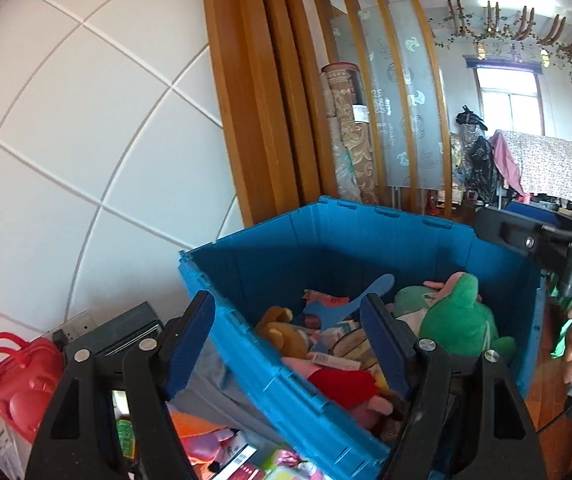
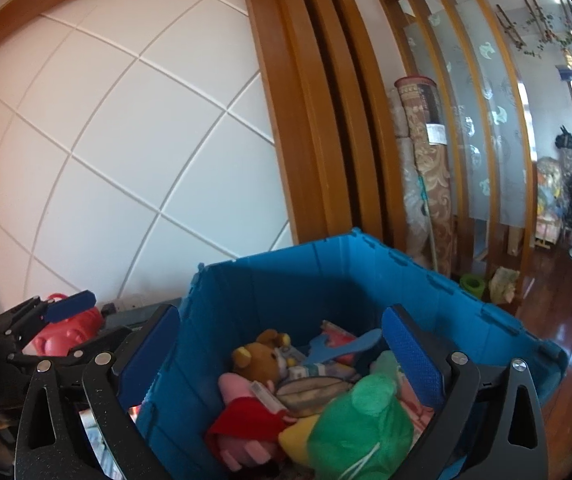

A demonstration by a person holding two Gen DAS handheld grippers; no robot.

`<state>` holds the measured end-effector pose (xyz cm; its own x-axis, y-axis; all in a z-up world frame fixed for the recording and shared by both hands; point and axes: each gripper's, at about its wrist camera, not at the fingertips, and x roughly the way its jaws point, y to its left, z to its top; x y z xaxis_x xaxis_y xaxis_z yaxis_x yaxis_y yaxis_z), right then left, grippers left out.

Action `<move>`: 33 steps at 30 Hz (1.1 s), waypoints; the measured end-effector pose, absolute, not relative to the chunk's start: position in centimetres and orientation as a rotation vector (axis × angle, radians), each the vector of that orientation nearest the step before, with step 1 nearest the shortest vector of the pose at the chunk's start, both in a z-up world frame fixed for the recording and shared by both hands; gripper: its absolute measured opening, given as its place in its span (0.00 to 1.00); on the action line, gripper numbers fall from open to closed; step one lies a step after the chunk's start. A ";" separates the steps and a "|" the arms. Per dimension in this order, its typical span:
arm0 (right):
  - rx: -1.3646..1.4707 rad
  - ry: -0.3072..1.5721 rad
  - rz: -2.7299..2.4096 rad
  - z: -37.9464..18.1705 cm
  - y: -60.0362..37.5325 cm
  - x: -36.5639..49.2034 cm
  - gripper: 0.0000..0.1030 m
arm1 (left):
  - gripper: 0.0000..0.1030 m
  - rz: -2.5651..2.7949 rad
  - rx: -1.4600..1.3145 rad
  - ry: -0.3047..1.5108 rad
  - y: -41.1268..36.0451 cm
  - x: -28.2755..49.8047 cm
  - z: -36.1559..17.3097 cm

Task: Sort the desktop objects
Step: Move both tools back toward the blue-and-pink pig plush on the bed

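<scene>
A blue plastic crate (image 1: 326, 248) (image 2: 306, 280) stands open against the white panelled wall. Inside lie a green plush (image 1: 458, 320) (image 2: 362, 420), a brown bear plush (image 1: 282, 332) (image 2: 258, 360), a pink plush in a red dress (image 1: 346, 388) (image 2: 246, 420) and a flat blue plastic piece (image 1: 350, 296) (image 2: 346, 344). My left gripper (image 1: 288, 310) is open and straddles the crate's near left wall, holding nothing. My right gripper (image 2: 280, 320) is open wide over the crate's near side, with nothing between its pads. One left pad (image 2: 71, 304) shows at the far left.
A red plastic bag (image 1: 14, 376) (image 2: 70, 336), a wall socket (image 1: 78, 328) and a dark box (image 1: 126, 328) sit left of the crate. Colourful packets (image 1: 226, 448) lie below the left gripper. Rolled carpets (image 1: 346, 132) lean behind the crate. Wooden floor (image 2: 566, 320) spreads to the right.
</scene>
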<state>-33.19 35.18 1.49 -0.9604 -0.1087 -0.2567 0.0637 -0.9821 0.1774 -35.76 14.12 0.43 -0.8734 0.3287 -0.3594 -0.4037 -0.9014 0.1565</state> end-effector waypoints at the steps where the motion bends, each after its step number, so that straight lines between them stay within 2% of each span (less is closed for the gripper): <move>1: 0.411 -0.251 -3.001 1.5 34.4 -33.2 1.00 | 0.73 2.719 -0.468 0.311 12.9 -35.4 0.1; 5: 0.406 -0.219 -2.940 2.1 30.4 -33.4 1.00 | 0.73 2.808 -0.526 0.240 7.1 -34.2 -1.6; 10: 0.373 -0.200 -2.866 2.8 23.6 -32.8 1.00 | 0.73 2.939 -0.651 0.267 -1.6 -32.9 -4.8; 15: 0.464 -0.133 -2.742 1.6 13.9 -34.2 1.00 | 0.73 3.052 -0.804 0.244 -12.2 -31.5 -7.6; 23: 0.642 -0.063 -2.592 -5.5 -0.3 -37.9 1.00 | 0.73 3.219 -0.955 0.437 -25.5 -32.8 -11.4; 26: 0.756 -0.030 -2.480 -9.4 -4.5 -40.3 1.00 | 0.73 3.218 -1.044 0.435 -29.0 -34.4 -13.8; 30: 0.878 0.038 -2.364 -14.1 -9.9 -43.1 1.00 | 0.73 3.141 -1.117 0.341 -31.9 -36.9 -17.1; 33: 0.946 0.095 -2.291 -17.1 -13.0 -45.0 1.00 | 0.73 3.044 -1.149 0.405 -33.0 -38.6 -20.1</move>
